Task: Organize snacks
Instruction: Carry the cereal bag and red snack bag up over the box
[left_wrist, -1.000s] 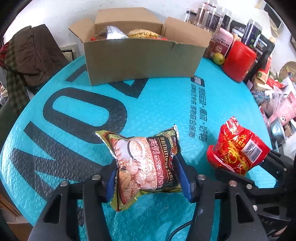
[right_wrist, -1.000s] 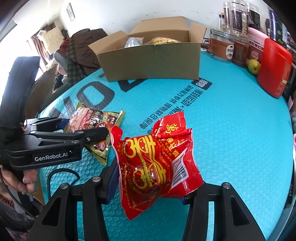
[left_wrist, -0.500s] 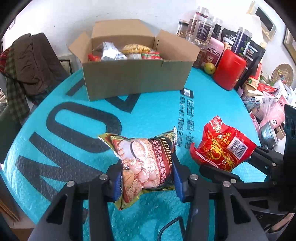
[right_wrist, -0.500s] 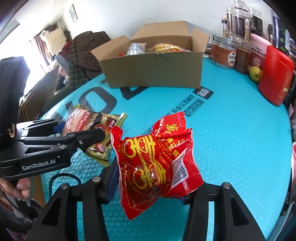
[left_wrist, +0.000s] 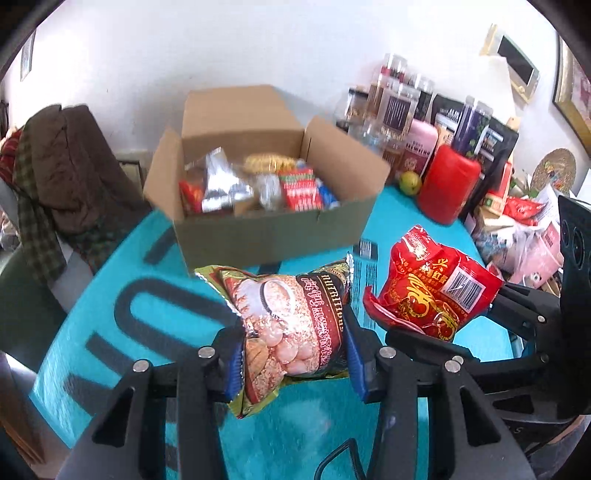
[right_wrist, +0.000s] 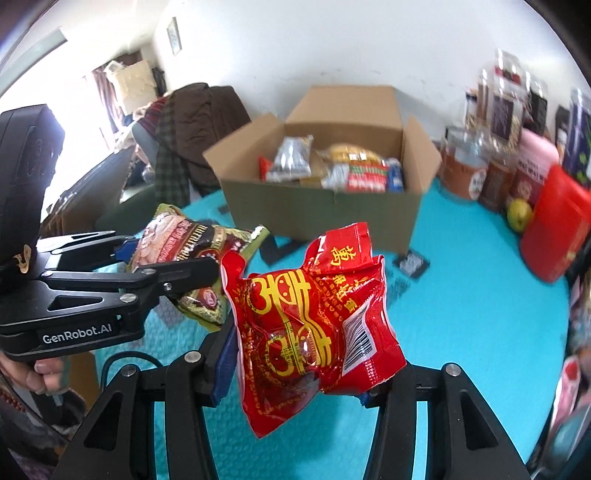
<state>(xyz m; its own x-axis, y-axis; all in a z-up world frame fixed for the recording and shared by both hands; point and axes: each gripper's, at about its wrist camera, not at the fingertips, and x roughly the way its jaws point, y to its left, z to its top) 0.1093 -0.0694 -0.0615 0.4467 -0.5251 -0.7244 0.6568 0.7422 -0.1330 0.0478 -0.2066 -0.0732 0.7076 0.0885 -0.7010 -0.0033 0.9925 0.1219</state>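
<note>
White wall (left_wrist: 258, 44); clothes-draped chair (left_wrist: 62, 170); bright window (right_wrist: 85, 122) left.

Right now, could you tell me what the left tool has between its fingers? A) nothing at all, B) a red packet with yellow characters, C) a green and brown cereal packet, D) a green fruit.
C: in the left wrist view the left tool is clamped on the green and brown cereal packet, while the red packet sits in the right tool.

"GenRobot.AI" on left gripper (right_wrist: 177, 273) body; "NUTRITIOUS" partly readable on cereal packet (left_wrist: 295, 325); large Chinese characters, barcode on red packet (right_wrist: 314, 332).
</note>
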